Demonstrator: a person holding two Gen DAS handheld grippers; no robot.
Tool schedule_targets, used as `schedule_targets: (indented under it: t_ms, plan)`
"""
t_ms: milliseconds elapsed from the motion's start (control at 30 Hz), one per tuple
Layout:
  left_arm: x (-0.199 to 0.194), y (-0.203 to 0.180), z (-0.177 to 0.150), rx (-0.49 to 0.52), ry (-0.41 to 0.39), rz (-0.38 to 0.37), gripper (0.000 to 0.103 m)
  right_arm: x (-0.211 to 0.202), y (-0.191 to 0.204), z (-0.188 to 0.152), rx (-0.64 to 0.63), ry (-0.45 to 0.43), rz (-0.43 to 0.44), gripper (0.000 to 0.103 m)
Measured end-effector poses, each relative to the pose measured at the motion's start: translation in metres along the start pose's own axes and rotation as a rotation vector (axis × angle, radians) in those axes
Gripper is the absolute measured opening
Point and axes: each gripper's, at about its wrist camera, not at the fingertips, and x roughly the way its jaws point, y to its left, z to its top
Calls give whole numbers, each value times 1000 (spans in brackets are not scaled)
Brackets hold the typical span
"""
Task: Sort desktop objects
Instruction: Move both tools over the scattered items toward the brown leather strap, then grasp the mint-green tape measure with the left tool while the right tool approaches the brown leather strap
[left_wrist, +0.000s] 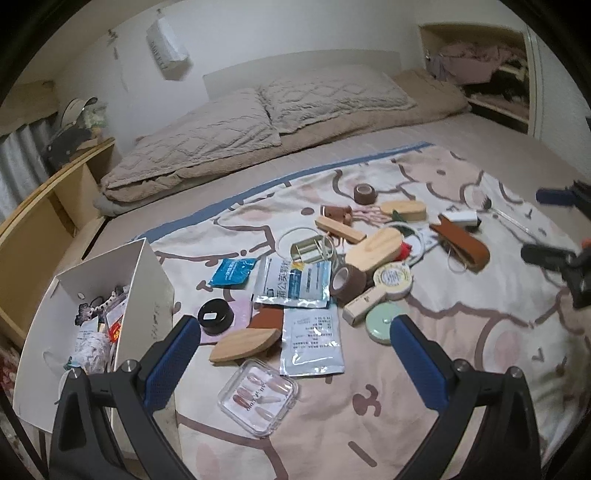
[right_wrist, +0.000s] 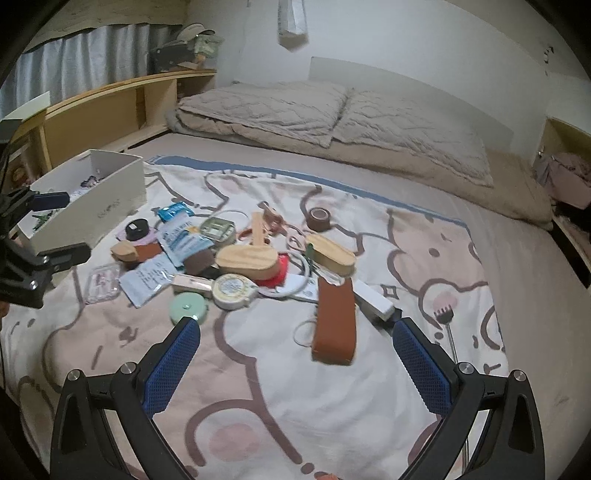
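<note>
A heap of small objects lies on a cartoon-print blanket (left_wrist: 461, 332) on a bed. My left gripper (left_wrist: 295, 332) is open and empty above a clear nail-tip case (left_wrist: 257, 399), a foil packet (left_wrist: 312, 341) and a wooden leaf-shaped block (left_wrist: 243, 345). A white box (left_wrist: 144, 295) holding several items stands to its left. My right gripper (right_wrist: 295, 334) is open and empty, just short of a brown leather case (right_wrist: 334, 321). A green round tin (right_wrist: 187, 308) and a round cream tin (right_wrist: 232, 290) lie beyond its left finger.
Brown tape rolls (left_wrist: 364, 193), wooden pieces (left_wrist: 373, 249), a black jar (left_wrist: 215, 316) and a white stick (right_wrist: 373, 299) lie in the heap. Pillows (left_wrist: 258, 110) lie at the bed's head. A wooden shelf (left_wrist: 44, 199) runs along the left side.
</note>
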Motion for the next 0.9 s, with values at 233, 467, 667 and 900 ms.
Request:
schedule_targets:
  t_ms: [233, 467, 667, 900]
  plan:
    - [22, -19, -5, -17, 49, -15, 103, 12, -3, -13, -14, -8, -22, 103]
    - [33, -42, -8, -106, 42, -56, 103, 24, -4, -32, 9, -14, -25, 103]
    - [47, -58, -17, -167, 58, -59, 103, 30, -9, -51, 7, 6, -47, 103]
    - [69, -73, -28, -216, 83, -54, 103, 38, -22, -67, 55, 34, -77, 103]
